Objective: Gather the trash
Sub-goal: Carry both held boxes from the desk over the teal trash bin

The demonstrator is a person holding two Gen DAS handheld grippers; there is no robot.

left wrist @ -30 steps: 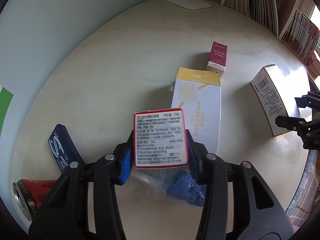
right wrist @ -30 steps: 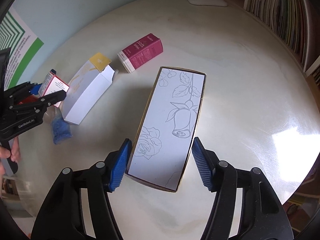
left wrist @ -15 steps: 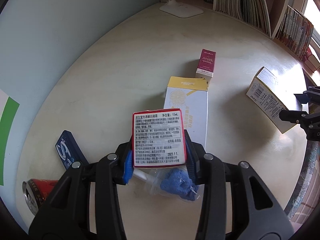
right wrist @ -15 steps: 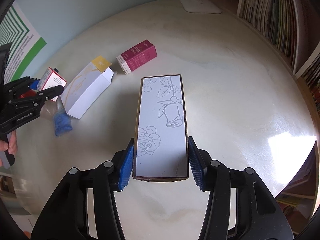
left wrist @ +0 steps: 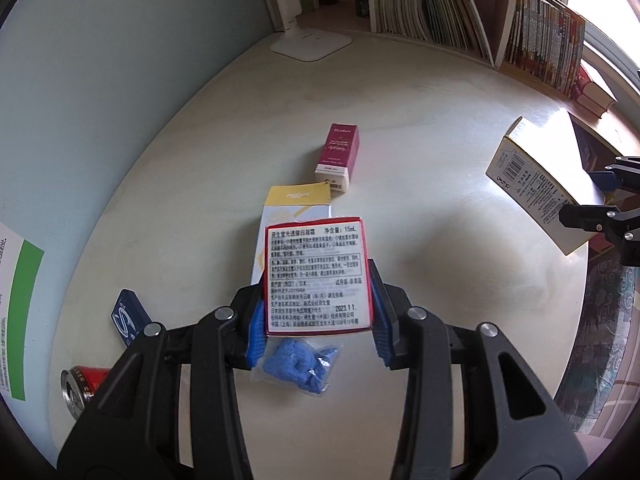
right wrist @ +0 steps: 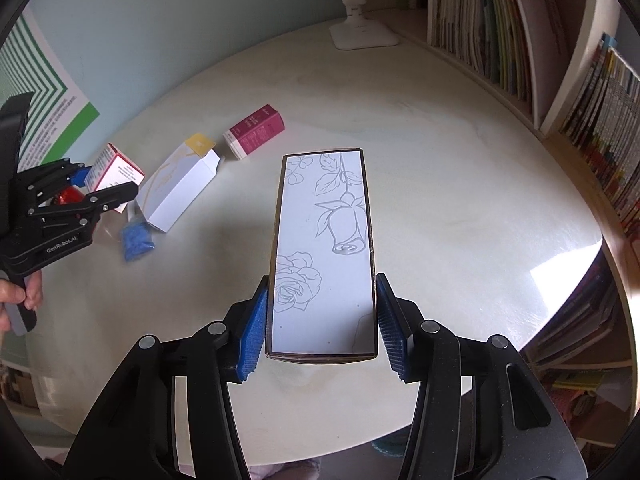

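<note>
My left gripper is shut on a small red-edged white box with printed text and holds it above the round pale table. In the right wrist view that gripper and its box show at the left. The pads of my right gripper press on both sides of a long white box with rose drawings, which it holds off the table. Left wrist view has this box at the right. On the table lie a white-and-yellow box, a maroon box and a bag of blue bits.
A red can and a dark blue pack lie at the table's left edge by the wall. A white lamp base stands at the far side. Bookshelves line the back and right. A hand holds the left gripper.
The right jaws closed on the rose box and lifted it off the table. Both grippers rose and pulled back with their boxes, so more of the table and shelves shows.
</note>
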